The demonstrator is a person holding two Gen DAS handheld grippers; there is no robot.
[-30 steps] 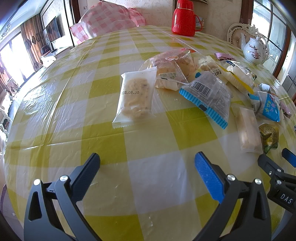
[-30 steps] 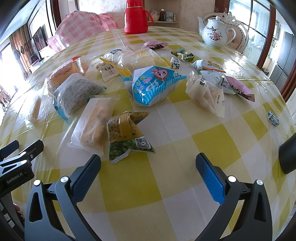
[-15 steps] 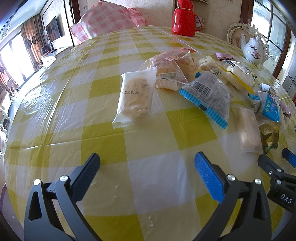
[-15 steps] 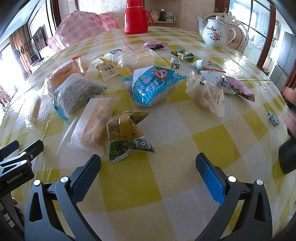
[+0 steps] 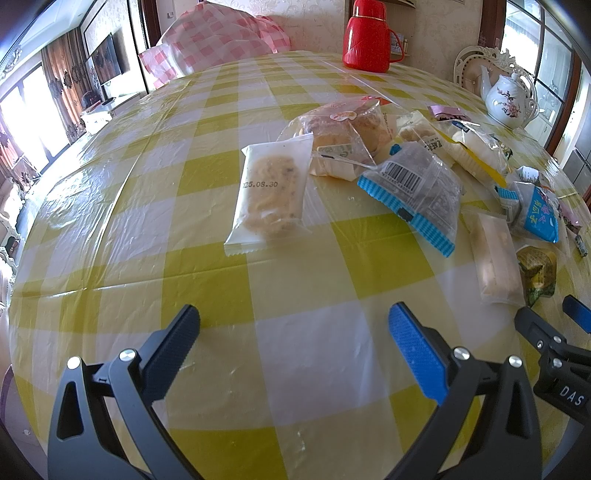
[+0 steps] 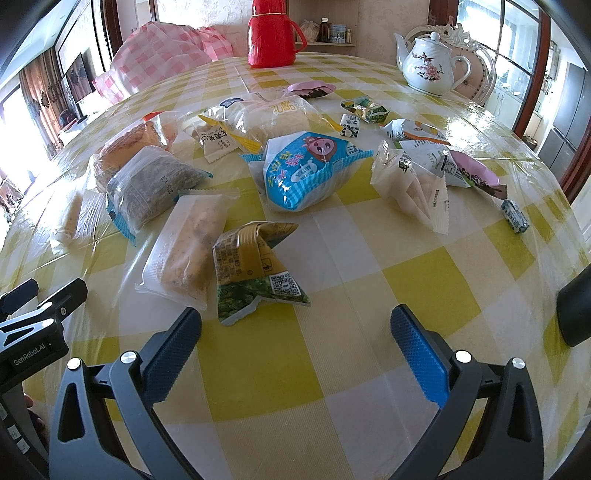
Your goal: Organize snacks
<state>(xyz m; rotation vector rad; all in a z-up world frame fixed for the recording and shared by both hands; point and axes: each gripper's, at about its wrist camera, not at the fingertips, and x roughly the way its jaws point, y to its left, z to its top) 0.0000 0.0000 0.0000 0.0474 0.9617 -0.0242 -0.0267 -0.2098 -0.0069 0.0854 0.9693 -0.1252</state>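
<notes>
Several wrapped snacks lie on a yellow-and-white checked table (image 5: 207,266). My left gripper (image 5: 293,325) is open and holds nothing, low over bare cloth. Ahead of it lie a white cookie packet (image 5: 269,195), a bread bag (image 5: 343,129) and a blue-edged barcode packet (image 5: 417,192). My right gripper (image 6: 295,325) is also open and holds nothing. Just beyond its left finger are a gold-and-green packet (image 6: 255,266) and a frosted packet (image 6: 188,251). Farther off sit a blue pig-print packet (image 6: 306,170) and a white triangular packet (image 6: 410,188).
A red thermos (image 6: 271,33) and a white floral teapot (image 6: 428,62) stand at the far side. A pink checked bag (image 5: 214,40) lies at the back left. Each gripper shows at the other view's edge: the right gripper (image 5: 554,343), the left gripper (image 6: 37,321). A dark object (image 6: 576,310) is at the right.
A blurred hand showed at the right edge of the right wrist view half a second ago and is gone now. Grippers and snacks have not moved.
</notes>
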